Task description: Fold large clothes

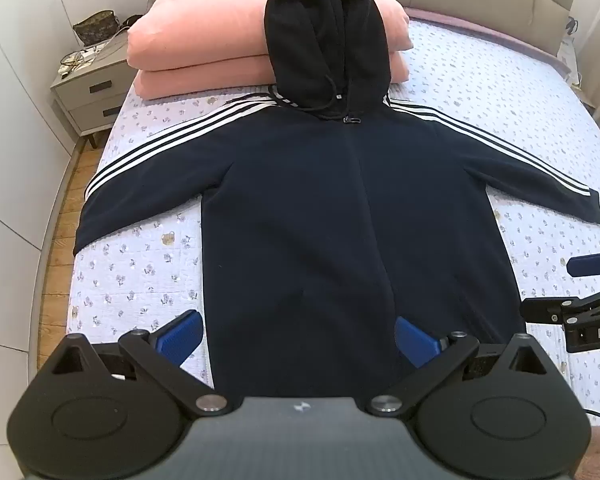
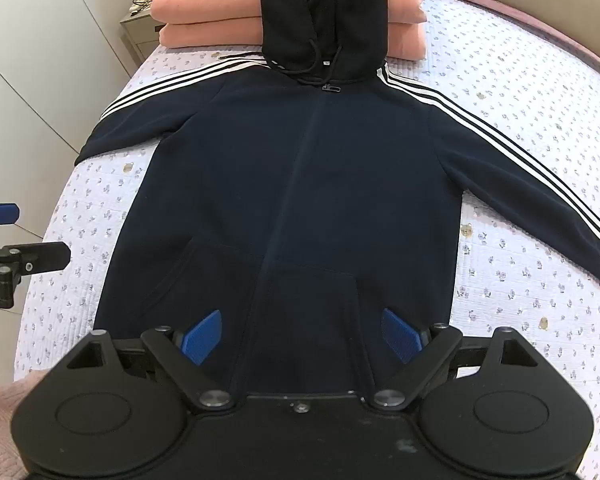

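Observation:
A dark navy zip hoodie [image 1: 320, 208] with white sleeve stripes lies flat, front up, on the bed, both sleeves spread out and its hood resting up against the pink pillows. It also fills the right wrist view [image 2: 300, 184]. My left gripper [image 1: 298, 338] is open and empty, hovering over the hem's left part. My right gripper [image 2: 302, 338] is open and empty over the hem near the front pocket. The right gripper shows at the right edge of the left wrist view [image 1: 584, 288].
Two stacked pink pillows [image 1: 204, 32] lie at the headboard. The bed has a floral quilted cover [image 1: 140, 272]. A grey nightstand [image 1: 92, 92] with clutter stands left of the bed, beside white wardrobe doors [image 1: 8, 120].

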A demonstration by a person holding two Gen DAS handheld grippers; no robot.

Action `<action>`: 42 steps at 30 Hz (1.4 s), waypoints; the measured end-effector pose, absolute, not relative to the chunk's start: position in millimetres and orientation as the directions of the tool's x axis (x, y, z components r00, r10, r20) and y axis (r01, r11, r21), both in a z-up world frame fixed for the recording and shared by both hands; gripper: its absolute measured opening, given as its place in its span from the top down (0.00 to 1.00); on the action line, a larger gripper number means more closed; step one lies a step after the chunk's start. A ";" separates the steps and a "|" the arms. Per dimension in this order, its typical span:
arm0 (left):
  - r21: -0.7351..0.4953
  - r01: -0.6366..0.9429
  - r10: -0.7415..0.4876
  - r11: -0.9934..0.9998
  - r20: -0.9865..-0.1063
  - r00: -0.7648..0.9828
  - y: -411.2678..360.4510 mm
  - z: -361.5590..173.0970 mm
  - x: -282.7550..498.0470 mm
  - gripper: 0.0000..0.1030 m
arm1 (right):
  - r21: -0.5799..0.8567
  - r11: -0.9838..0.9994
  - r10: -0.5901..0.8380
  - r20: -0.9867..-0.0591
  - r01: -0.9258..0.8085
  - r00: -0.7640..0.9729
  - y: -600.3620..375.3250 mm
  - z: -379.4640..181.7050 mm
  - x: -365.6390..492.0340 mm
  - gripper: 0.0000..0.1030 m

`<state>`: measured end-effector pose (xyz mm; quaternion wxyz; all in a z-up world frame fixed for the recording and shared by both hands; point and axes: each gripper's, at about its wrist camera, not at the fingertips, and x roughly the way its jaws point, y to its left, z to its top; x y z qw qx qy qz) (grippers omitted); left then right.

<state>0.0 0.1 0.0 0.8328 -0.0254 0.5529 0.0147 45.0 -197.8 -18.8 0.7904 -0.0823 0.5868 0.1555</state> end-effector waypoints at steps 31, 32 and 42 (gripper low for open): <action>-0.030 -0.048 -0.009 0.998 -0.922 0.387 -1.2 -2.7 -2.5 0.00 | 0.061 0.935 0.158 -0.954 -0.350 0.256 -196.5 -18.8 44.9 0.01; -0.030 -0.047 -0.010 0.998 -0.922 0.388 -1.4 -2.5 -2.8 0.00 | 0.062 0.934 0.159 -0.954 -0.352 0.253 -196.1 -19.1 45.2 0.01; -0.034 -0.047 -0.013 0.998 -0.923 0.385 -0.6 -1.0 -2.6 0.00 | 0.061 0.935 0.159 -0.953 -0.350 0.259 -197.4 -18.1 45.3 0.01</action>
